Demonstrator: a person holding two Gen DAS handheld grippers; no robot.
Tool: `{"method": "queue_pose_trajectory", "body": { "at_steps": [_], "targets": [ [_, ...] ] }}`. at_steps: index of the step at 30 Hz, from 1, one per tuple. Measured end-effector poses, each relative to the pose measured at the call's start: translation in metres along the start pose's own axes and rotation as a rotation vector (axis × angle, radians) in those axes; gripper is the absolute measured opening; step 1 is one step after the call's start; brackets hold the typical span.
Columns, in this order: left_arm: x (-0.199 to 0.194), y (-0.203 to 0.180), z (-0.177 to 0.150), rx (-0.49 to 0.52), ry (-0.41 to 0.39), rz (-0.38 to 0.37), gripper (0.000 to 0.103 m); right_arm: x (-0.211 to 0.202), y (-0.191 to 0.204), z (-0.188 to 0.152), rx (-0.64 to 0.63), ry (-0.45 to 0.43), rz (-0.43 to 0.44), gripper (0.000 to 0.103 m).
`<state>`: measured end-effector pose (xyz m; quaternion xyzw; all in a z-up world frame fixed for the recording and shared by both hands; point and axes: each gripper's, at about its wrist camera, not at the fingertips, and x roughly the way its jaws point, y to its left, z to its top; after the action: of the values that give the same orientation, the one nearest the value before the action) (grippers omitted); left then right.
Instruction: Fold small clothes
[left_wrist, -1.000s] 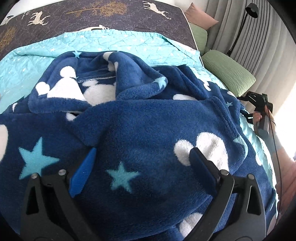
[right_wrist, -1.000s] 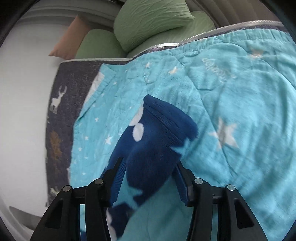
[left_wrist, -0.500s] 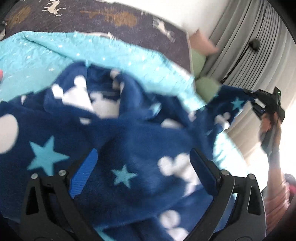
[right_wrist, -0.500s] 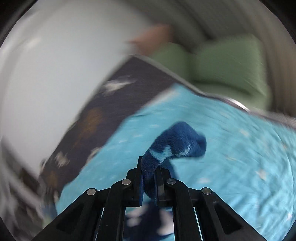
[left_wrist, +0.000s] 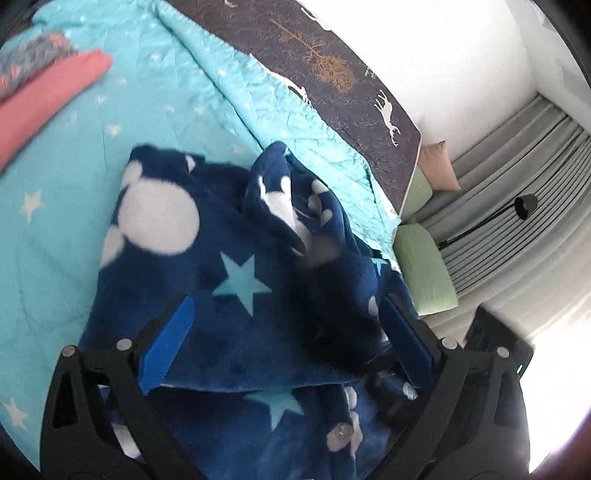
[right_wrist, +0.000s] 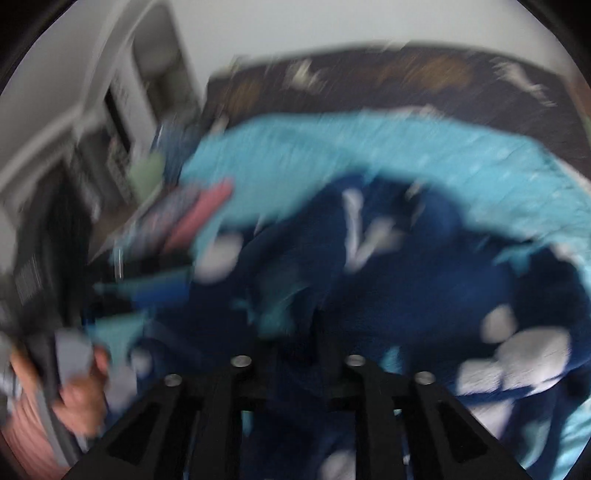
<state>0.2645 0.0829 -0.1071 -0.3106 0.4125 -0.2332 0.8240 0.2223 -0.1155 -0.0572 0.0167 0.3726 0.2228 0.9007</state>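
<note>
The navy fleece garment (left_wrist: 229, 295), dotted with white mouse heads and pale blue stars, lies on the turquoise quilt (left_wrist: 55, 221) of the bed, directly under and ahead of both tongs. A flap of it is doubled over onto the body of the piece; its straight edge runs across just in front of the left tongs (left_wrist: 284, 347). Beyond that flap, ahead and a little to the right of the left tongs, a sleeve or hood part stands up in a rumpled ridge, not laid flat.

The left tongs stand wide apart above the fleece, the blue pads on either side of the folded flap and pressing on nothing.

The right tongs (right_wrist: 297, 332) are hard to read: that view is smeared with motion. Their jaws are near together and opening, with navy cloth right at the tips, but whether any of it is gripped I cannot tell.

Off to the far left of the left tongs, a pink folded piece (left_wrist: 48, 99) and a patterned one (left_wrist: 29, 59) sit on the quilt, looking like items already done.

So this garment seems to be early on: one fold over, perhaps. The bunched part needs smoothing, and further folds are left before it makes a tidy packet for the pile.
</note>
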Motion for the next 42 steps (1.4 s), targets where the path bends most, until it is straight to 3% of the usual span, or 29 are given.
{"method": "queue_pose_trajectory", "body": {
  "at_steps": [2,4,8,11,14,15,16,17,18,20,22,23,27,29,33,34,37,38,42],
  "targets": [
    [0.006,-0.001,-0.003,0.004,0.01,0.002,0.1,0.001,0.012,-0.016,-0.073,0.025,0.017,0.049],
    [0.012,-0.005,-0.005,0.029,0.012,0.03,0.1,-0.01,0.02,-0.028,-0.151,0.003,0.026,0.058],
    [0.021,-0.013,-0.014,0.092,0.048,0.083,0.1,-0.033,0.021,-0.046,-0.167,-0.033,0.051,0.059],
    [0.031,-0.022,-0.022,0.143,0.114,0.075,0.1,-0.051,0.0,-0.05,-0.06,-0.081,0.063,0.059],
    [0.037,-0.033,-0.032,0.183,0.154,0.058,0.096,-0.07,-0.033,-0.052,0.088,-0.15,0.018,0.059],
    [0.04,-0.04,-0.036,0.228,0.152,0.072,0.09,-0.077,-0.05,-0.052,0.151,-0.176,-0.015,0.059],
    [0.045,-0.046,-0.038,0.26,0.166,0.08,0.06,-0.084,-0.063,-0.051,0.206,-0.194,-0.053,0.059],
    [0.052,-0.048,-0.039,0.274,0.204,0.083,0.02,-0.088,-0.076,-0.051,0.255,-0.206,-0.101,0.059],
    [0.057,-0.048,-0.04,0.263,0.236,0.076,0.016,-0.093,-0.094,-0.052,0.315,-0.218,-0.184,0.059],
    [0.055,-0.048,-0.036,0.181,0.25,0.002,0.016,-0.1,-0.122,-0.057,0.406,-0.224,-0.344,0.061],
    [0.031,-0.06,-0.025,0.187,0.183,-0.072,0.016,-0.098,-0.146,-0.062,0.477,-0.189,-0.484,0.065],
    [0.017,-0.069,-0.018,0.199,0.148,-0.089,0.015,-0.094,-0.158,-0.064,0.496,-0.151,-0.514,0.065],
    [-0.031,-0.099,0.01,0.296,0.006,-0.098,0.016,-0.073,-0.177,-0.066,0.527,-0.07,-0.413,0.065],
    [-0.048,-0.108,0.02,0.353,-0.04,-0.055,0.016,-0.065,-0.178,-0.063,0.507,-0.038,-0.409,0.065],
    [-0.057,-0.101,0.029,0.347,-0.05,-0.011,0.016,-0.054,-0.174,-0.055,0.43,-0.006,-0.511,0.061],
    [-0.06,-0.095,0.029,0.343,-0.055,0.002,0.016,-0.056,-0.172,-0.054,0.422,-0.021,-0.539,0.057],
    [-0.051,-0.078,0.028,0.319,-0.04,0.025,0.014,-0.083,-0.169,-0.062,0.445,-0.087,-0.618,0.056],
    [-0.046,-0.068,0.026,0.312,-0.02,0.043,0.014,-0.089,-0.169,-0.066,0.455,-0.088,-0.619,0.056],
    [-0.022,-0.035,0.016,0.261,0.056,0.101,0.014,-0.103,-0.173,-0.08,0.492,-0.054,-0.488,0.057]
  ]
}}
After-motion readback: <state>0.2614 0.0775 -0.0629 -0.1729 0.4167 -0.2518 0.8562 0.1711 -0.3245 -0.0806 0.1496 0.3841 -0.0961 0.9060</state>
